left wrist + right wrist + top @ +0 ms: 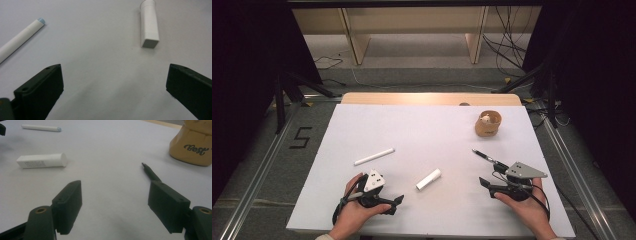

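Note:
A long white stick (374, 156) with a pale blue tip lies left of centre on the white table (427, 130). A short white tube (428, 179) lies nearer the front, and a black pen (484, 156) lies at the right. My left gripper (395, 204) rests at the front left, pointing right toward the tube, open and empty (115, 75). The tube (149, 25) and stick (20, 40) lie beyond its jaws. My right gripper (487, 186) at the front right is open (116, 192) with nothing between its jaws. The pen (151, 173) runs ahead of its right jaw, which hides the pen's rear end.
A tan cup (488, 124) with black lettering (195, 145) stands at the back right with something pale inside it. A wooden strip (432, 98) borders the table's far edge. Dark stands and cables sit on the floor around the table.

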`<state>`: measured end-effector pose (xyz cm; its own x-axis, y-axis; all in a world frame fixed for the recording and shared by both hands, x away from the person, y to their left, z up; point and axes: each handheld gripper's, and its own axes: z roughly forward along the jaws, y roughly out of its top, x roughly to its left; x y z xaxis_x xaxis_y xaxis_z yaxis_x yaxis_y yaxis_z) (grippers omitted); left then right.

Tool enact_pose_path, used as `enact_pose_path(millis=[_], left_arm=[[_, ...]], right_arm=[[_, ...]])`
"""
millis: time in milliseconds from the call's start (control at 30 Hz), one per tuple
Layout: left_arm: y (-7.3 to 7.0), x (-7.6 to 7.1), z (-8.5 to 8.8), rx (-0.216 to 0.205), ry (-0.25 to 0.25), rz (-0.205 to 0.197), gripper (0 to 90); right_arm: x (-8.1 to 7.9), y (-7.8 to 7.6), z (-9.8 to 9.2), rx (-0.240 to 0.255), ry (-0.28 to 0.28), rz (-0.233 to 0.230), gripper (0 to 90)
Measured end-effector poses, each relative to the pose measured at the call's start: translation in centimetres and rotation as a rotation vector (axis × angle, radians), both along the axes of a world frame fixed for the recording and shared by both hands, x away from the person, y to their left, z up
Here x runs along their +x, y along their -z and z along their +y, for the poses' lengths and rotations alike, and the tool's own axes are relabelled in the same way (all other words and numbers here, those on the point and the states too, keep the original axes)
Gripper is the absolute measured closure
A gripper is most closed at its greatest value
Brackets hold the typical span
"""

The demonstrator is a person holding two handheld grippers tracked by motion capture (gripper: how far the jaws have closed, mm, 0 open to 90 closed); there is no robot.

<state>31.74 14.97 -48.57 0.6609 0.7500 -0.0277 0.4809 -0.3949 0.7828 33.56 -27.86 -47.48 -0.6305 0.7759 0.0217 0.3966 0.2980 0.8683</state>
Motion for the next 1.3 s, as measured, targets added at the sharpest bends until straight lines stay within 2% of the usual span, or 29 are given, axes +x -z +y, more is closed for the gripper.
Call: enact_pose_path(millis=[933,1300], left_arm=[[-0.03,0.01,-0.03,0.001,0.000,-0.001,1.1],[0.10,0.09,-0.15,-0.010,0.012,0.005,4.4]], right_arm=[[-0.11,-0.09,-0.04,0.005,0.003,-0.005,27.2],[0.10,-0.09,0.13,0.002,0.015,-0.009,27.5]])
